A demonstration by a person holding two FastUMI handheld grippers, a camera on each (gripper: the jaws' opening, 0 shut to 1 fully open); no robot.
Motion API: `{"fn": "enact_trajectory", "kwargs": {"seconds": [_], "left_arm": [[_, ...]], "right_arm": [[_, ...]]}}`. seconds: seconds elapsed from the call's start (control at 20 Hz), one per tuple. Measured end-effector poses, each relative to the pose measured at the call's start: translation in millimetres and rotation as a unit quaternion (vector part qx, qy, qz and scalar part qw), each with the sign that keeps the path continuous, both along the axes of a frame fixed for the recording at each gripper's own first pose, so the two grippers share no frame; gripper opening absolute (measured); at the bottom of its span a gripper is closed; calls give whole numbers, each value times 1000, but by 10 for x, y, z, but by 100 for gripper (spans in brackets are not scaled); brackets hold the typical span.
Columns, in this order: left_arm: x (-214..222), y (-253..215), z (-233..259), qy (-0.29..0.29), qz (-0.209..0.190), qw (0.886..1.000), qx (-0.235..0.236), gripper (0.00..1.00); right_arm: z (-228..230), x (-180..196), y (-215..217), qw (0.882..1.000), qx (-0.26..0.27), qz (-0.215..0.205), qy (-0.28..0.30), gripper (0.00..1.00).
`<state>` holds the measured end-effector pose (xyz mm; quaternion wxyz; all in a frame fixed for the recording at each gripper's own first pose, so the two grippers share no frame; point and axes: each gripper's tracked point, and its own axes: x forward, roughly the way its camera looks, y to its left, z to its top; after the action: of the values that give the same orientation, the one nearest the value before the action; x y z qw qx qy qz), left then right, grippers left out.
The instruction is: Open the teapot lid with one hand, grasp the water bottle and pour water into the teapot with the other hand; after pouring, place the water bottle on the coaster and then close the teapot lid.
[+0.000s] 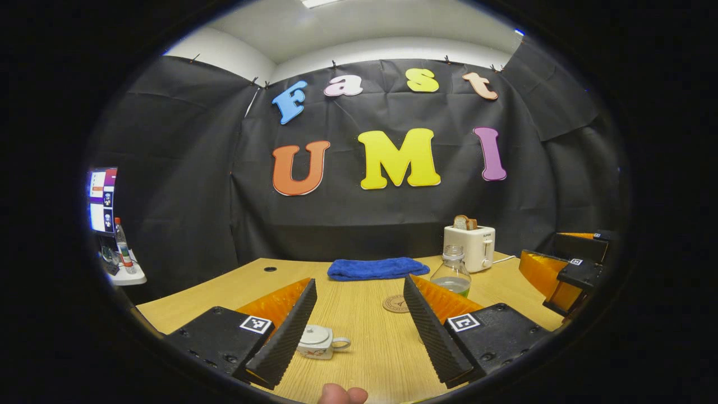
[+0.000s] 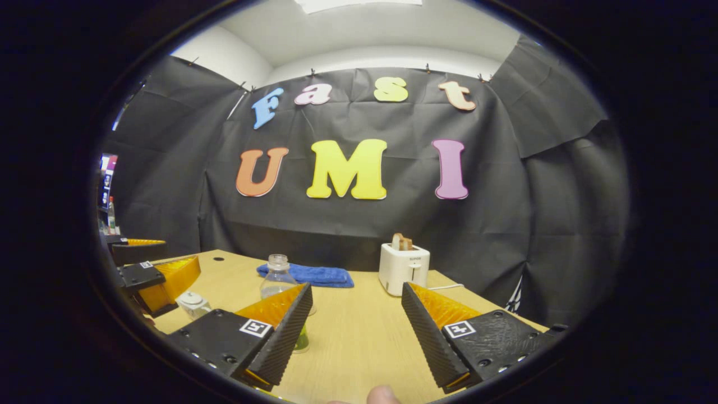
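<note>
A small white teapot (image 1: 316,341) with its lid on sits on the wooden table, just inside the left finger of my left gripper (image 1: 356,325), which is open and empty. Farther off lies a round coaster (image 1: 396,303), and to its right stands a clear uncapped water bottle (image 1: 451,274) partly behind the right finger. In the right gripper view my right gripper (image 2: 356,328) is open and empty; the bottle (image 2: 277,278) stands behind its left finger, and the teapot (image 2: 193,303) is at far left near the other gripper (image 2: 154,278).
A folded blue towel (image 1: 377,268) lies at the back of the table (image 1: 370,348). A white toaster (image 1: 470,246) with bread stands at the back right, its cord trailing right. A monitor and a bottle sit on a side stand (image 1: 120,264) at left. A fingertip (image 1: 342,394) shows at the bottom.
</note>
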<state>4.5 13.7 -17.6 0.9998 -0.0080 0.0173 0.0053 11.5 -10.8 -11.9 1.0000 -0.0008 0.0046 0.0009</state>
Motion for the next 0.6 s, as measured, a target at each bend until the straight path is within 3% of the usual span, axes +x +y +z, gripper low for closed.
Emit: {"fn": "enact_trajectory", "kwargs": {"seconds": [0.35, 0.6], "left_arm": [[-46, 460, -497, 53, 30, 998, -19, 98], [85, 484, -780, 89, 22, 995, -39, 98]], "right_arm": [[-338, 33, -89, 1000, -10, 4, 27, 95], [-492, 74, -120, 999, -9, 1, 48, 95]]}}
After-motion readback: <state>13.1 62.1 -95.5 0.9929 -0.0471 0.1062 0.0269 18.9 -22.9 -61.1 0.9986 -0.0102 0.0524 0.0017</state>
